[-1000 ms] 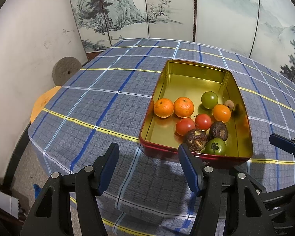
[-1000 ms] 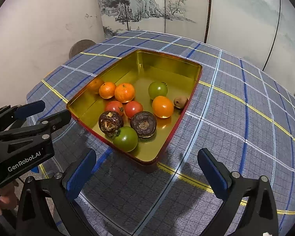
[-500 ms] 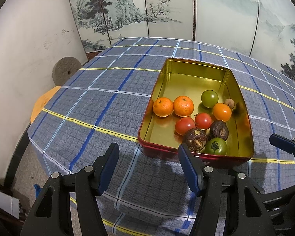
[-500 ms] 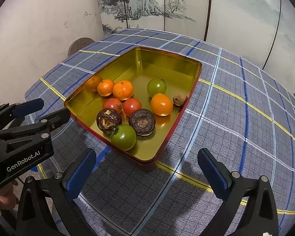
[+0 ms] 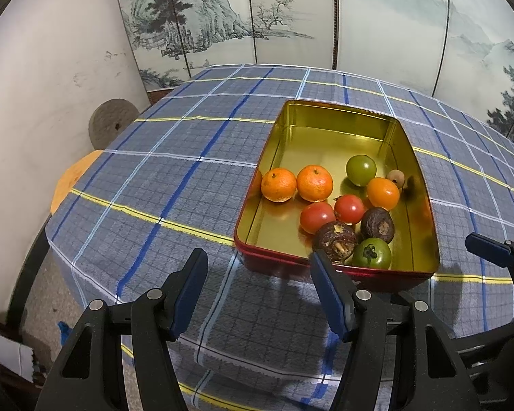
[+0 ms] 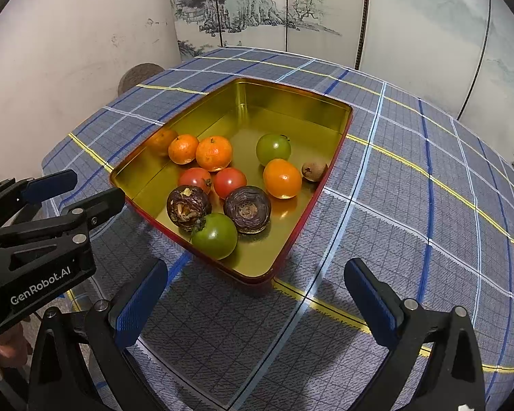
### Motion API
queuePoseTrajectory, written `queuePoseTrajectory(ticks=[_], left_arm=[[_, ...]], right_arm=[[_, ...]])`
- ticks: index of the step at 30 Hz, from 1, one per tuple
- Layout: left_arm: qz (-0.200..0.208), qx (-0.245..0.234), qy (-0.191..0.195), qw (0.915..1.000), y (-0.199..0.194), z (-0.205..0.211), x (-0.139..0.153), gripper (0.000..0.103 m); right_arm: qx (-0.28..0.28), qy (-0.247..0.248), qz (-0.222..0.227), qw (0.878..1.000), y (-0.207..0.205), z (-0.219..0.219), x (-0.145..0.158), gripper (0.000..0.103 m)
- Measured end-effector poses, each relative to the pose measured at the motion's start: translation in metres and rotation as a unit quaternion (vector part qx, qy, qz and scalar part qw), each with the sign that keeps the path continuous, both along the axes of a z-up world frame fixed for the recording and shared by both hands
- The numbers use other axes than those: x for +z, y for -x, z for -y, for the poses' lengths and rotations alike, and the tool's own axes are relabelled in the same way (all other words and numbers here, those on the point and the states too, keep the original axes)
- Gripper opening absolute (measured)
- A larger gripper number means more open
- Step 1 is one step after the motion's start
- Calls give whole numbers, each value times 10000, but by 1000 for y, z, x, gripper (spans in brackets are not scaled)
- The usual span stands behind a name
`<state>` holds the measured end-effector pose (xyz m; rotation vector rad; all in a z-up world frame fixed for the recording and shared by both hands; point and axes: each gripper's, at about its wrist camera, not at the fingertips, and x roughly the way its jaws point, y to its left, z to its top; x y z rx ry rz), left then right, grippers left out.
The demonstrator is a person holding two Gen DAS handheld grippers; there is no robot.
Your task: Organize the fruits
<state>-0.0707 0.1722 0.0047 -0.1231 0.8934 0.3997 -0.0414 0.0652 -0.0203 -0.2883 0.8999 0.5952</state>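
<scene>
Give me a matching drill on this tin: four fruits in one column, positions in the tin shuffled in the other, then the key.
Things:
1. small brown fruit
2. stemmed green tomato
3. two mandarins
4. smooth orange fruit

Places in the tin:
A. at the near rim, between two dark purple fruits
B. side by side near the left wall
C. against the right wall
D. between the far green fruit and the small brown one

Pairs: 1-C, 2-A, 3-B, 4-D

Room as I see it — a table [image 5: 174, 178] under a blue-grey checked cloth [image 6: 411, 205] with yellow and white lines. Behind it, a folding screen [image 5: 291, 17] painted with misty mountains and pines. To the left, a scuffed white wall [image 5: 51, 85]; against it leans a round grey stone disc [image 5: 111, 126]. Speckled floor [image 5: 44, 294] below — lighting even.
</scene>
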Motion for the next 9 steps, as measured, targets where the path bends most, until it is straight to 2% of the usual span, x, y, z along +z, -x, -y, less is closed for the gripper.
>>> queuePoseTrajectory(ticks=[9], left_arm=[[-9,-43,60,10000,0,0,0,63]], right_arm=[[2,4,3,10000,0,1,-1,102]])
